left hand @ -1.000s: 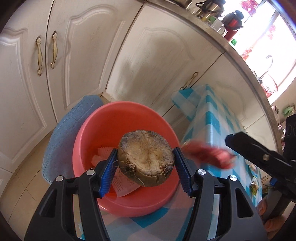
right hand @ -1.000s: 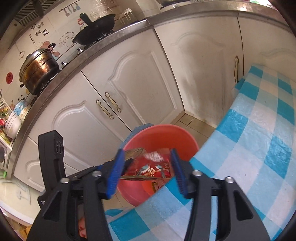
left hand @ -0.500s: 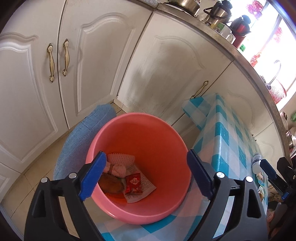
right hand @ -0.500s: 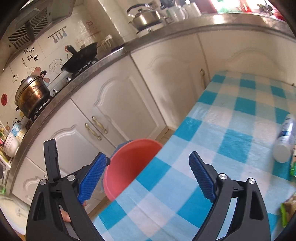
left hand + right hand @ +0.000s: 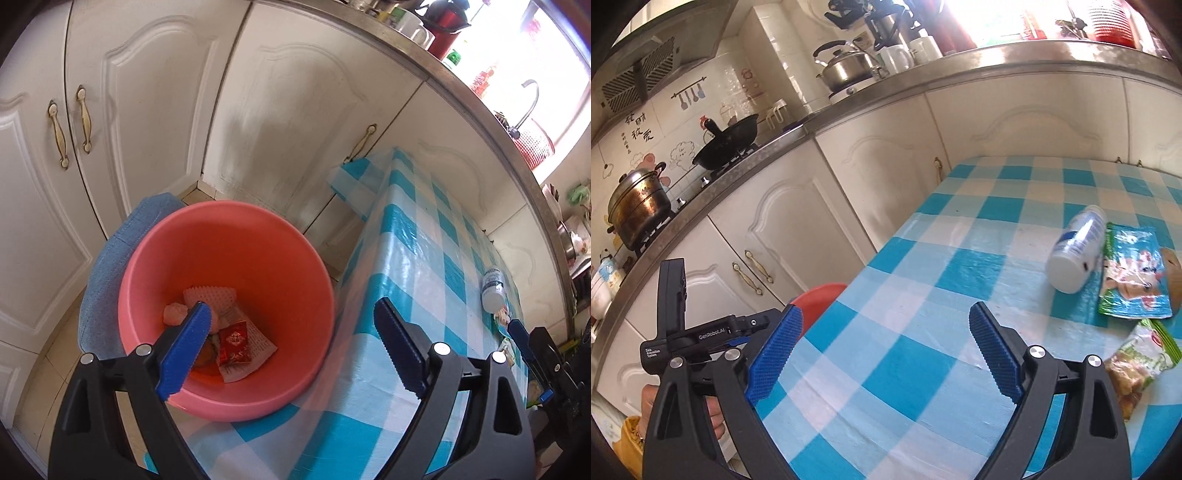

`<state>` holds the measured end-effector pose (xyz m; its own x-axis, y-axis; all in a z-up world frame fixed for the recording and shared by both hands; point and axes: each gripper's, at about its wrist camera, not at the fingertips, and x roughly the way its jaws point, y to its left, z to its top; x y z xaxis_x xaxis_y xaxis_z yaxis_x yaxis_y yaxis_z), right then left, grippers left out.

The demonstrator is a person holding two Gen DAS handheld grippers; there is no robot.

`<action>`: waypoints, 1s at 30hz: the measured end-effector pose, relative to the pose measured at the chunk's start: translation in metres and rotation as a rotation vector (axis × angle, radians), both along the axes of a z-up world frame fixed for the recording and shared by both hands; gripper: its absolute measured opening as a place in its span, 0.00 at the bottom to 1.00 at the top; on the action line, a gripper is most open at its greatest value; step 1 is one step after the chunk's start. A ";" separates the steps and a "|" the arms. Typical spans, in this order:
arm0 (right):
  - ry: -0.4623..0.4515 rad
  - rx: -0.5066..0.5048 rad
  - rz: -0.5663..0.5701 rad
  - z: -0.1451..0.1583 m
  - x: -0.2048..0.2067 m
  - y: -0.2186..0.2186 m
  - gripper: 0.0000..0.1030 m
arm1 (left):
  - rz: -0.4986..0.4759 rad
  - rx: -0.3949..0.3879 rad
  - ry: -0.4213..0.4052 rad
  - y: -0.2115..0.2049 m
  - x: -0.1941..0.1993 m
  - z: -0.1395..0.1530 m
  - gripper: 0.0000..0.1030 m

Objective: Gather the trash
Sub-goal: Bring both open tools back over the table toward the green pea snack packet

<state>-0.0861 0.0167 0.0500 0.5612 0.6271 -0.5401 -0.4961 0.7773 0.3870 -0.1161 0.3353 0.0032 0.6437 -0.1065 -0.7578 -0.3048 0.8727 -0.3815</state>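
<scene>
Two grippers, both jaws apart, empty. Left gripper (image 5: 291,347) hangs over basin (image 5: 236,229) beside table edge, placed for easy drops; wrappers (image 5: 236,343) inside. Right gripper (image 5: 886,354) faces remaining trash: bottle (image 5: 1075,254), packets (image 5: 1134,273) on table (image 5: 923,295).

White cabinets (image 5: 155,110) under a steel counter (image 5: 1015,59); bright window (image 5: 517,44); tiled floor (image 5: 44,362); blue-checked table (image 5: 960,295).

White bottle (image 5: 1076,254) and wrappers (image 5: 1132,275) lie on table; red basin (image 5: 229,295) holds scraps.
</scene>
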 end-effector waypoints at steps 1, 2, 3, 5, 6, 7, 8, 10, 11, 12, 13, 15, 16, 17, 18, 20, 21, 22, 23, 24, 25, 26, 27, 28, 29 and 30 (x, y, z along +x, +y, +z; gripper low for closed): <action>-0.001 0.003 -0.011 -0.001 0.000 -0.005 0.88 | -0.005 0.005 -0.002 -0.003 0.000 0.002 0.87; -0.004 0.006 -0.021 -0.002 -0.001 -0.010 0.88 | -0.011 0.012 -0.004 -0.007 0.001 0.004 0.88; -0.005 0.009 -0.030 -0.002 -0.001 -0.015 0.88 | -0.017 0.020 -0.005 -0.010 0.001 0.006 0.88; -0.005 0.026 -0.050 -0.002 0.000 -0.025 0.88 | -0.031 0.039 -0.008 -0.019 0.001 0.011 0.88; -0.005 0.033 -0.058 -0.001 0.001 -0.030 0.89 | -0.038 0.046 -0.010 -0.022 0.001 0.013 0.88; -0.005 0.041 -0.068 -0.001 0.001 -0.036 0.89 | -0.048 0.055 -0.012 -0.028 0.002 0.016 0.88; -0.006 0.048 -0.077 0.000 0.002 -0.041 0.89 | -0.056 0.060 -0.013 -0.032 0.002 0.017 0.88; -0.007 0.065 -0.096 0.001 0.003 -0.052 0.89 | -0.075 0.060 -0.018 -0.041 0.003 0.021 0.88; -0.007 0.070 -0.104 0.001 0.004 -0.057 0.89 | -0.089 0.056 -0.023 -0.046 0.003 0.023 0.88; -0.007 0.074 -0.113 0.001 0.005 -0.062 0.89 | -0.100 0.055 -0.024 -0.051 0.003 0.024 0.88; -0.007 0.079 -0.121 0.002 0.006 -0.067 0.89 | -0.111 0.057 -0.024 -0.057 0.004 0.026 0.88; -0.002 0.095 -0.141 0.002 0.008 -0.079 0.89 | -0.131 0.066 -0.025 -0.067 0.006 0.028 0.88; 0.000 0.101 -0.150 0.003 0.010 -0.085 0.89 | -0.141 0.071 -0.027 -0.072 0.006 0.029 0.88; 0.000 0.105 -0.157 0.004 0.011 -0.090 0.89 | -0.149 0.076 -0.029 -0.076 0.006 0.030 0.88; -0.001 0.106 -0.166 0.005 0.012 -0.096 0.89 | -0.159 0.081 -0.030 -0.082 0.007 0.031 0.88; -0.007 0.110 -0.187 0.006 0.014 -0.107 0.89 | -0.177 0.089 -0.032 -0.092 0.008 0.034 0.88; -0.007 0.114 -0.198 0.006 0.015 -0.114 0.89 | -0.187 0.094 -0.034 -0.098 0.009 0.035 0.88; -0.004 0.121 -0.210 0.007 0.016 -0.121 0.89 | -0.199 0.098 -0.037 -0.104 0.009 0.037 0.88; 0.000 0.128 -0.219 0.007 0.018 -0.127 0.89 | -0.209 0.102 -0.039 -0.110 0.010 0.038 0.88; 0.006 0.135 -0.229 0.007 0.020 -0.134 0.89 | -0.220 0.105 -0.041 -0.116 0.011 0.039 0.88; 0.009 0.140 -0.237 0.007 0.021 -0.140 0.89 | -0.232 0.108 -0.044 -0.122 0.011 0.040 0.88; 0.011 0.150 -0.252 0.006 0.022 -0.148 0.89 | -0.243 0.111 -0.045 -0.127 0.013 0.041 0.88; 0.013 0.160 -0.264 0.006 0.023 -0.155 0.89 | -0.254 0.115 -0.045 -0.133 0.014 0.042 0.88; 0.018 0.173 -0.278 0.006 0.025 -0.163 0.89 | -0.269 0.121 -0.047 -0.140 0.014 0.043 0.88; 0.024 0.185 -0.289 0.006 0.026 -0.170 0.89 | -0.283 0.125 -0.049 -0.146 0.016 0.043 0.88; 0.033 0.200 -0.303 0.005 0.028 -0.179 0.89 | -0.299 0.132 -0.051 -0.153 0.016 0.044 0.88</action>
